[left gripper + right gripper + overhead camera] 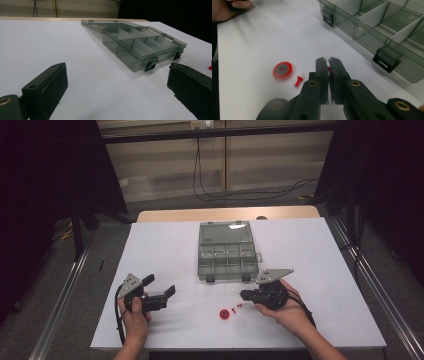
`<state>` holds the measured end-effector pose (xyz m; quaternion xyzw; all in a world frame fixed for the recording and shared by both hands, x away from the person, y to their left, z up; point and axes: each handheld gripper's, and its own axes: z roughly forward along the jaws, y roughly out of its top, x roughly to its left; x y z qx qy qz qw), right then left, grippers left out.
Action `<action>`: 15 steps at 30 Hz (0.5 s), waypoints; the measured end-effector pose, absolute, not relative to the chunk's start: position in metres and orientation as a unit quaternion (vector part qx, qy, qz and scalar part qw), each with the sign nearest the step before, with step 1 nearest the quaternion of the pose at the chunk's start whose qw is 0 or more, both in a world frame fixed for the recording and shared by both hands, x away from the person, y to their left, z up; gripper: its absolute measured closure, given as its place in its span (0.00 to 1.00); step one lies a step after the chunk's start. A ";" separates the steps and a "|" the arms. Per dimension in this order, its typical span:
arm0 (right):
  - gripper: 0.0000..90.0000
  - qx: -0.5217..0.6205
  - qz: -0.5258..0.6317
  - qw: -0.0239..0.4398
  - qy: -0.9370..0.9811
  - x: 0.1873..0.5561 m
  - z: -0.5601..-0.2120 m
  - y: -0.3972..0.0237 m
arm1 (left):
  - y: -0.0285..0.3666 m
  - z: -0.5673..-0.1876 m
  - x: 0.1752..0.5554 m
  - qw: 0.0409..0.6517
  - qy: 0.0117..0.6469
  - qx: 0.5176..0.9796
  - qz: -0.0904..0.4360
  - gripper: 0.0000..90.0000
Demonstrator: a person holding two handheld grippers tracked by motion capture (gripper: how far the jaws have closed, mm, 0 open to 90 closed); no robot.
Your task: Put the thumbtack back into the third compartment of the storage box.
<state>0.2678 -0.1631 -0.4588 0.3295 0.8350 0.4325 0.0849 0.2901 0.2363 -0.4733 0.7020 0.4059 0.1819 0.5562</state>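
My right gripper (328, 61) is shut, its jaws pinching a small red pushpin (328, 68) of which just a sliver shows between the pads. It hovers low over the white table (170, 245), near the front, right of centre (242, 298). A second red pushpin (298, 81) lies on the table beside a red disc with a grey centre (282, 70), just left of the jaws (224, 314). My left gripper (160, 285) rests at the front left, open and empty (116, 72), facing the box.
A smoky clear compartment box (227, 252) lies mid-table with its lid (225, 232) folded back and its dividers and black latches (386, 60) visible; the compartments in view look empty. The person's left hand (227, 7) holds the left gripper.
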 end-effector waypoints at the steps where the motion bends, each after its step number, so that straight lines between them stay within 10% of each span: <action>1: 0.97 0.331 0.431 0.085 0.835 0.268 -0.458 -0.164 | 0.237 -0.473 0.290 0.555 0.405 0.703 0.184 0.04; 15: 0.97 0.345 0.439 0.094 0.824 0.276 -0.451 -0.165 | 0.236 -0.473 0.290 0.560 0.401 0.702 0.182 0.04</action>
